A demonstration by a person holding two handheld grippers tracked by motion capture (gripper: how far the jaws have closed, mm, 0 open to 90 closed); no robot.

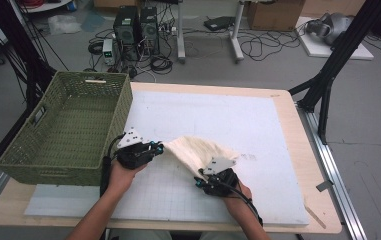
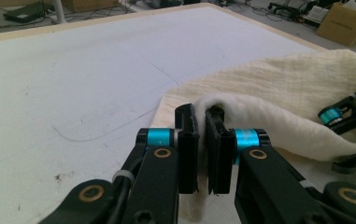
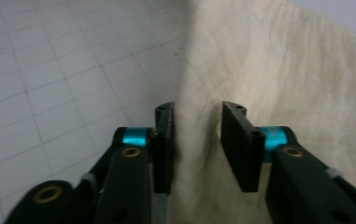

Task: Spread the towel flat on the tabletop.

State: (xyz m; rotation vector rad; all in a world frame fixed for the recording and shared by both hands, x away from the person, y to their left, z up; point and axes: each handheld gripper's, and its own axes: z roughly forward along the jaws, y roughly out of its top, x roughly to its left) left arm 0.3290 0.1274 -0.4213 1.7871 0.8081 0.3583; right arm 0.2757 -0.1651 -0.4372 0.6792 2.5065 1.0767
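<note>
A cream cloth [image 1: 204, 148] lies bunched on the white gridded mat [image 1: 238, 115], lifted into a ridge between my two grippers. My left gripper [image 1: 159, 147] is shut on the cloth's left corner; in the left gripper view its jaws [image 2: 202, 116] pinch a thin fold of the cloth [image 2: 283, 84] just above the mat. My right gripper [image 1: 198, 181] sits at the cloth's near right edge. In the right gripper view a hanging fold of the cloth [image 3: 269, 60] runs between the jaws [image 3: 196, 109], which stand apart around it without visibly squeezing it.
A green woven basket [image 1: 120, 107] stands at the table's left, close to my left hand. The mat [image 2: 73, 84] stretches bare behind the cloth. The wooden table edge [image 1: 308, 150] runs along the right, with black frame legs [image 1: 328, 75] beyond.
</note>
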